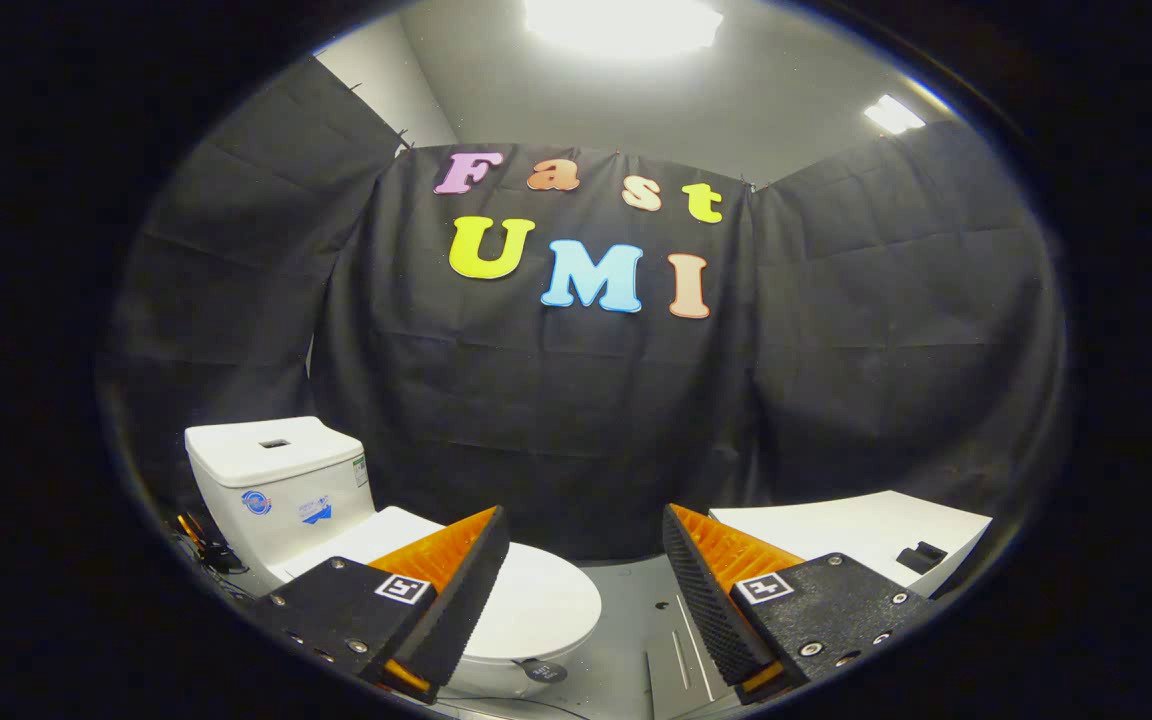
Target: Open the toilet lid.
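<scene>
Your claw (pixel 586 560) is spread wide, nothing btwn the fingers. Toilet (pixel 356 540) sits ahead-left of the claw, partly behind the left finger. Lid (pixel 536 600) is down flat, smooth glossy white oval, long axis running from the boxy tank (pixel 276 480) toward the claw. White slab (pixel 866 530) lies beyond the right finger.
</scene>
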A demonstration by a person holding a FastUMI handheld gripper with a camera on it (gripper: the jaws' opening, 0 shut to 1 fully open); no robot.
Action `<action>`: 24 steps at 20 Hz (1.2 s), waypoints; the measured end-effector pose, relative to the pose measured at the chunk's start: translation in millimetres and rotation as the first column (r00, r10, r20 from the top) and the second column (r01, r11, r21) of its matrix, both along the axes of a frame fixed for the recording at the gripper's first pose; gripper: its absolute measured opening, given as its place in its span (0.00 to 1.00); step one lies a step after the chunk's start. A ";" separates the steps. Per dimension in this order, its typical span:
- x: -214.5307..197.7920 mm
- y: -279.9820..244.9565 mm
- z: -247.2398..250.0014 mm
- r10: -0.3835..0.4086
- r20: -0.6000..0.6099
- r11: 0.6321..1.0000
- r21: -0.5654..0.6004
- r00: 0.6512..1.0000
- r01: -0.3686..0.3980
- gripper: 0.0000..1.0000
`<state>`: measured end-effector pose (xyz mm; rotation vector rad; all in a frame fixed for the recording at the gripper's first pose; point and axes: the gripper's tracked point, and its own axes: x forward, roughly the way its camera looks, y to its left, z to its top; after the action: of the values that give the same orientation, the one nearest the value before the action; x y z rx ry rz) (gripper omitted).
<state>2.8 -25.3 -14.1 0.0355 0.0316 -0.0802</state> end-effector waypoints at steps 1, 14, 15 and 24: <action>-1.4 -5.9 2.4 -0.018 0.008 1.000 0.002 1.000 0.018 0.95; 23.9 3.0 -8.4 -0.041 0.018 0.954 0.298 0.999 0.033 0.94; 25.5 4.0 -10.4 -0.042 0.019 0.941 0.336 0.999 0.034 0.94; 42.2 5.2 -79.1 -0.091 -0.079 0.832 0.541 0.993 0.119 0.96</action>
<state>45.0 -20.0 -93.2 0.6123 0.1025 -0.1816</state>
